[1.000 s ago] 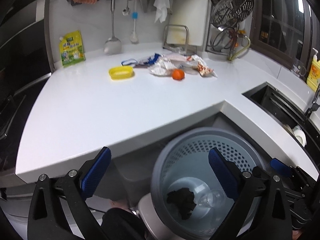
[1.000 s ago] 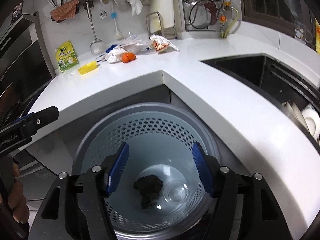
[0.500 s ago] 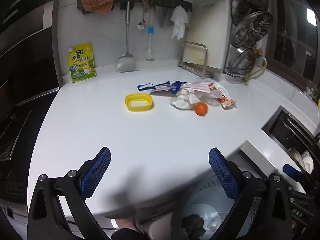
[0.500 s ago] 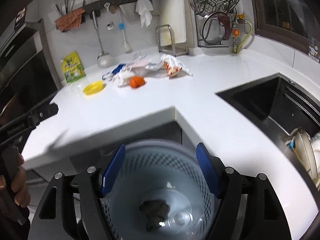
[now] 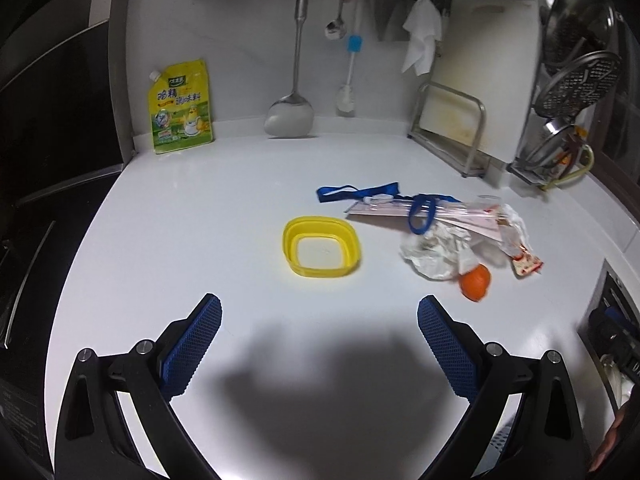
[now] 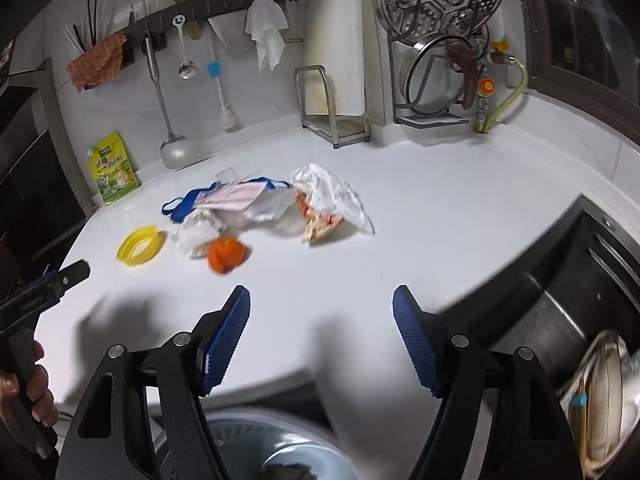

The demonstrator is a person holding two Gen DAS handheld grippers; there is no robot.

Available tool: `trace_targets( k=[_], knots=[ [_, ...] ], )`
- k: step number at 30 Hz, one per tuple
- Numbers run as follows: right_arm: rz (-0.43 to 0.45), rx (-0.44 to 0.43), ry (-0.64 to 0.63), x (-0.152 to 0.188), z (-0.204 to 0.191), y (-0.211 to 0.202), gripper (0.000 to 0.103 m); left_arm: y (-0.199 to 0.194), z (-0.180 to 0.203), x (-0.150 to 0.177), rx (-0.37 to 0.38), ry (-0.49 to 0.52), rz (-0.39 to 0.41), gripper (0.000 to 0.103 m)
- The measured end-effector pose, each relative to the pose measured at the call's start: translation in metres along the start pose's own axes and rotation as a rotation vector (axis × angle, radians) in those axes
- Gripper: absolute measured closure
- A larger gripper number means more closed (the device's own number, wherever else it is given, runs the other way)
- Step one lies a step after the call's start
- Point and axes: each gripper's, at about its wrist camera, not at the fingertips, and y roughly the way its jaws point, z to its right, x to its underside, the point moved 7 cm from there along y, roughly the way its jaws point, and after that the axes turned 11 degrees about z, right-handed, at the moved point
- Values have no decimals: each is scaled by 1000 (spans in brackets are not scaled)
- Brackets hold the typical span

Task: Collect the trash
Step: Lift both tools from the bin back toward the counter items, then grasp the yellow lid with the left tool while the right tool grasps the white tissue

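Trash lies on the white counter (image 5: 224, 208): a yellow plastic lid (image 5: 320, 251), crumpled white paper (image 5: 434, 254), an orange peel (image 5: 475, 282), a blue strap (image 5: 356, 192), a pink-striped packet (image 5: 420, 214) and a red-and-white wrapper (image 5: 524, 262). The right wrist view shows the same lid (image 6: 141, 245), peel (image 6: 225, 255), paper (image 6: 198, 234) and wrapper (image 6: 326, 200). My left gripper (image 5: 319, 320) is open and empty above the counter, short of the lid. My right gripper (image 6: 321, 308) is open and empty over the counter edge. The grey perforated bin (image 6: 256, 450) sits below it.
A yellow seasoning pouch (image 5: 180, 108) leans on the back wall under hanging utensils (image 5: 294, 80). A cutting board rack (image 5: 456, 128) and pot lid rack (image 6: 440, 60) stand at the back right. The dark sink (image 6: 560, 300) holding dishes (image 6: 600, 392) is on the right.
Both grippers have risen from over the bin and moved forward over the counter toward the trash. The bin has dropped almost out of both views. Both stay open.
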Motion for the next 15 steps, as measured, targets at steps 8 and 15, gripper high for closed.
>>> trace_targets(
  k=[8, 15],
  knots=[
    [-20, -10, -21, -31, 7, 50, 31, 38, -4, -10, -50, 23, -35, 6],
    [-53, -10, -36, -41, 11, 95, 31, 65, 1, -15, -56, 28, -65, 6]
  ],
)
